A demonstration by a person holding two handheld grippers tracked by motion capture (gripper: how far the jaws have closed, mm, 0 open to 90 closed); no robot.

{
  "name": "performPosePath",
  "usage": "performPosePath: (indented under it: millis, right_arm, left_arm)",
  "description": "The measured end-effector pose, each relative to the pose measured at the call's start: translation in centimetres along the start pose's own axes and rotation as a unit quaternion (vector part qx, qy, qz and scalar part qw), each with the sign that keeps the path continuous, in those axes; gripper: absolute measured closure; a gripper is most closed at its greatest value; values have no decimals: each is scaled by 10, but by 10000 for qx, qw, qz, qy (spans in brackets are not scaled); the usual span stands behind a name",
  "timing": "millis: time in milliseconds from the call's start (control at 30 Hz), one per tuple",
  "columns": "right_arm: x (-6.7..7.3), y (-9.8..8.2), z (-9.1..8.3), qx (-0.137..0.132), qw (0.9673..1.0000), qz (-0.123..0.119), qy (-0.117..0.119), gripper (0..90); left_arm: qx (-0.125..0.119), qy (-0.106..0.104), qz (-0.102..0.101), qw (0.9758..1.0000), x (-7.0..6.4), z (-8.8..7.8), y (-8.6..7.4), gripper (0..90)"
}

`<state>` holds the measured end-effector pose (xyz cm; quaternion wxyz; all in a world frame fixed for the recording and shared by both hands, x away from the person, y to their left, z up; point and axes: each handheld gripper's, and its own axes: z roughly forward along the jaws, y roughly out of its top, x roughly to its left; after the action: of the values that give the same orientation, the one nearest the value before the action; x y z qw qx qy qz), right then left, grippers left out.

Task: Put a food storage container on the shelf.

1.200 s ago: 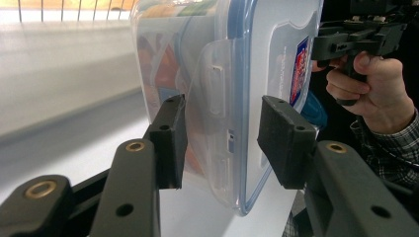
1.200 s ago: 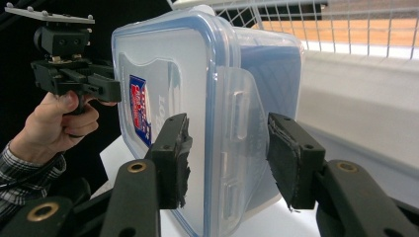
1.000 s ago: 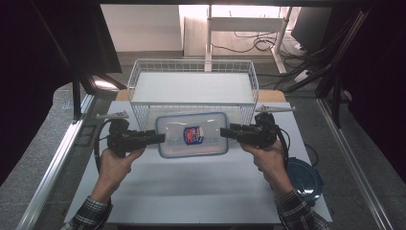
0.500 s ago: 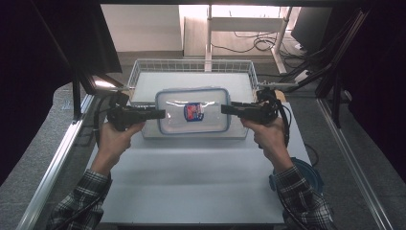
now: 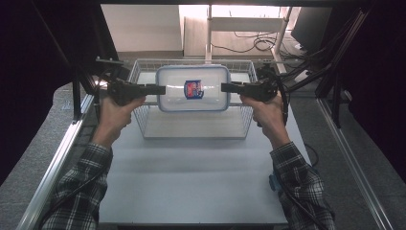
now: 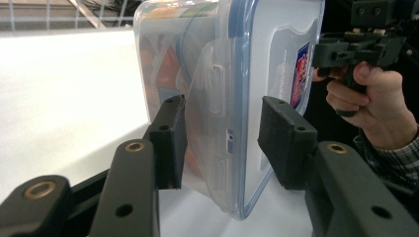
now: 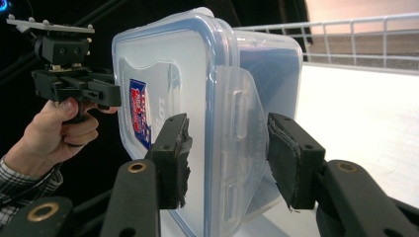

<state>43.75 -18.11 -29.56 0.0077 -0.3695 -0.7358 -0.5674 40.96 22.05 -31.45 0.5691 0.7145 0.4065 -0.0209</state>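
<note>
A clear plastic food box with a blue-rimmed lid and a red and blue label hangs in the air over the white wire basket. My left gripper is shut on its left end and my right gripper on its right end. In the left gripper view the black pads flank the box at its side clip, and the other gripper shows beyond. The right gripper view has its pads astride the box, with the left gripper at the far end.
The basket stands at the back of the white table. Metal frame rails run along both sides. Dark posts and cables crowd the back right. A blue object peeks out by the right sleeve.
Both hands have carried the box up and away from the person, from over the table in front of the basket to above the basket. Neither grip has changed.
</note>
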Motion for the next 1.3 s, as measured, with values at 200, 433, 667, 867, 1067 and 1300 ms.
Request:
performPosePath:
  millis: [200,433,667,867,1067,1300]
  right_arm:
    - [-11,8,8,-34,9999,137,-80,517]
    - [-17,13,17,-18,9995,253,-162,518]
    - [-23,12,22,-19,9992,354,-199,506]
    - [-25,13,25,-48,9991,316,-288,483]
    - [-26,13,29,-114,9986,333,-384,460]
    - [-21,15,33,129,9957,47,-917,460]
  left_arm:
    - [6,37,-122,9999,15,9,10,537]
    - [-86,-16,-296,9995,28,14,13,531]
    - [-261,174,-271,9991,29,19,15,510]
    - [-313,210,-272,9989,29,20,14,498]
    - [-349,336,-219,9986,28,22,13,480]
    - [-198,689,-174,9973,27,28,11,468]
